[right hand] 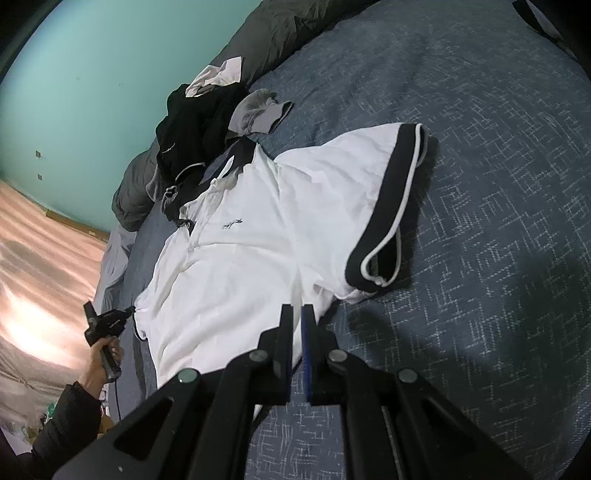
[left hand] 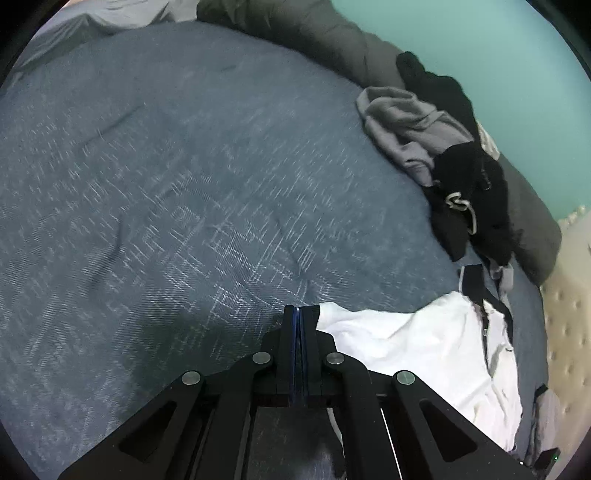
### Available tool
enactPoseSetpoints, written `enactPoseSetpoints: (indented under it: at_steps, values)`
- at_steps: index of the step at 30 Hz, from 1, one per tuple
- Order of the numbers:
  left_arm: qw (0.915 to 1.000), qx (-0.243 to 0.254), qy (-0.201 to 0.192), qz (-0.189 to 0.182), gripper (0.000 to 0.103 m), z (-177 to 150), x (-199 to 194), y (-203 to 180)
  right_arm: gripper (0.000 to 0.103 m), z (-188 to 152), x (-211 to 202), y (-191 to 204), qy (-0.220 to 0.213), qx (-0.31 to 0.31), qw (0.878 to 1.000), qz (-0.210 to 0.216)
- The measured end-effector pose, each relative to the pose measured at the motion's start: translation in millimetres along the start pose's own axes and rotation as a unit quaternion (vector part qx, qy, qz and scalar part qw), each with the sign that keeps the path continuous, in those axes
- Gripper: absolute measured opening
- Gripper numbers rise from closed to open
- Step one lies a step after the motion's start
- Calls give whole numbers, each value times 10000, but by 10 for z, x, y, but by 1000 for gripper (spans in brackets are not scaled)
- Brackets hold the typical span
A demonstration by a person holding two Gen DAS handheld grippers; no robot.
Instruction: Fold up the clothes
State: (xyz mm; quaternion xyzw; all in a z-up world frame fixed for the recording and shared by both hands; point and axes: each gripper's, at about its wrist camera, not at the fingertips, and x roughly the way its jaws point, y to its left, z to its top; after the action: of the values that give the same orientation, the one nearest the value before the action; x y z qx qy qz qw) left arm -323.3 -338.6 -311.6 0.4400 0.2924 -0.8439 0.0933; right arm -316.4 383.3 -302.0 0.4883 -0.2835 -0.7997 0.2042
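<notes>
A person's hand (right hand: 105, 350), dark sleeve (right hand: 66, 417) at the wrist, holds the left gripper (right hand: 130, 311) at the hem corner of a white polo shirt (right hand: 258, 236) spread front-up on a blue patterned bedspread (right hand: 498, 221). From its own camera, the left gripper (left hand: 297, 309) has its fingers pressed together, the tips at the shirt's (left hand: 424, 343) edge; whether cloth is pinched between them cannot be told. The shirt shows a dark collar (right hand: 236, 155), a small script mark (right hand: 232, 223) on the chest and a black sleeve cuff (right hand: 391, 206) piped in white. Beyond the collar lie crumpled black garments (right hand: 195, 125) and a grey one (right hand: 258, 110), against a dark grey quilt (right hand: 280, 33) and teal wall (right hand: 92, 74). At right, the right gripper (right hand: 297, 308) rests at the shirt's lower edge below the sleeve, jaws nearly closed, white fabric showing in the thin gap.
</notes>
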Motion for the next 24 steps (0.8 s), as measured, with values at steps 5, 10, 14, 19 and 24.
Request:
enactPoseSetpoints:
  at_steps: [5,10,14,19,24]
  values:
    - [9986,-86,9,-514,2,-19,20,-10,5,13,-18,-18,-1,-35,10000,-38]
    - [9967,-4,-47,-808,7,-175,-238,12,5,-26,-17,-58,-21,70,10000,23]
    - [9941,-33,167,-1070,14,-431,-336,52,5,-76,-12,-15,14,41,10000,79]
    - [9906,175,347,-1313,19,-735,-361,-59,5,-99,-54,41,-18,24,9999,115]
    - [9872,465,631,-1390,16,-928,-281,-213,5,-107,-102,69,-56,21,9999,125]
